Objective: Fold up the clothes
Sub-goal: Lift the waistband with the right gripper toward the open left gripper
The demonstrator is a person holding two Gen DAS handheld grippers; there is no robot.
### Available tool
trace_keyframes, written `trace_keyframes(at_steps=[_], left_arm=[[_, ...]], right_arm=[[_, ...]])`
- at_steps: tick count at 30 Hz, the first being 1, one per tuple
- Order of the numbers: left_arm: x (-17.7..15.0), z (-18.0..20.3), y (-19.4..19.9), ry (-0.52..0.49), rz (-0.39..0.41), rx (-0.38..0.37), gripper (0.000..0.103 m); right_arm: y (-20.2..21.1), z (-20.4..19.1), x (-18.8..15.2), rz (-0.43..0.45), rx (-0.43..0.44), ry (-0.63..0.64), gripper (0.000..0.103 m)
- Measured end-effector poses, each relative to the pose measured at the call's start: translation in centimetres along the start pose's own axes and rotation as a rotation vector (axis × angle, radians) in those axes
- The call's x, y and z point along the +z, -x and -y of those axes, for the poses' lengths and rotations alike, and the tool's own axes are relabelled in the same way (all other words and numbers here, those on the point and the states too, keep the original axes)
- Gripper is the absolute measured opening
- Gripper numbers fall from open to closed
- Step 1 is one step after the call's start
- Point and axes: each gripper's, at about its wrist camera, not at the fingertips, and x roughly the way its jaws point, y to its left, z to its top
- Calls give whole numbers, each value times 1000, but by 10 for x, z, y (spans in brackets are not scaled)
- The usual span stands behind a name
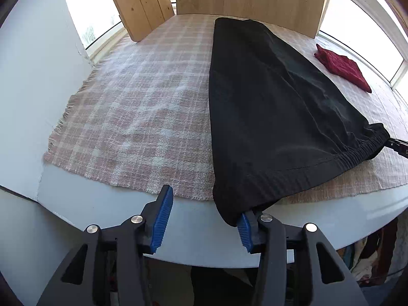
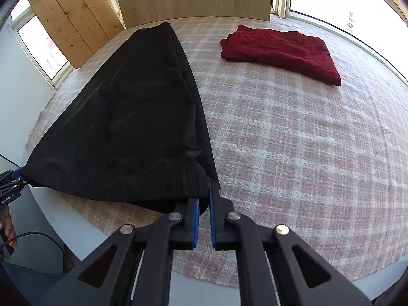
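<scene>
A black garment with an elastic waistband (image 1: 267,97) lies stretched on the pink plaid blanket (image 1: 142,107); it also shows in the right wrist view (image 2: 132,117). My left gripper (image 1: 204,209) is open; the waistband's left corner drapes over its right finger (image 1: 245,232), and the left finger is bare. My right gripper (image 2: 202,199) is shut on the waistband's right corner. It shows as a dark tip in the left wrist view (image 1: 397,146). The left gripper shows at the left edge of the right wrist view (image 2: 11,181).
A folded red garment (image 2: 280,51) lies on the blanket at the far right, also in the left wrist view (image 1: 341,67). Wooden boards (image 2: 74,20) lean at the table's back. The white table edge (image 1: 102,204) runs just ahead of my left gripper.
</scene>
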Motion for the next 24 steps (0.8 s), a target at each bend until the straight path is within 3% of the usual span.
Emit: trace_keyframes(at_steps=[2, 4, 7, 11, 14, 19, 24], left_arm=[[-5, 1, 6, -32, -11, -23, 70], [-14, 2, 6, -81, -58, -82, 72], [-24, 5, 20, -146, -57, -76, 72], [-12, 13, 51, -170, 35, -32, 73], [12, 44, 62, -225, 139, -37, 75], [30, 130, 39, -436, 263, -37, 75], [19, 174, 16, -583, 286, -3, 75]], right_arm=[[-1, -1, 4, 8, 8, 3, 7], [-2, -1, 7, 13, 16, 4, 7], [-3, -2, 12, 16, 34, 2, 7], [2, -5, 15, 22, 70, 3, 7], [8, -7, 19, 28, 106, -4, 7], [23, -6, 34, 65, 112, -5, 7], [35, 3, 50, 83, 104, -16, 7]])
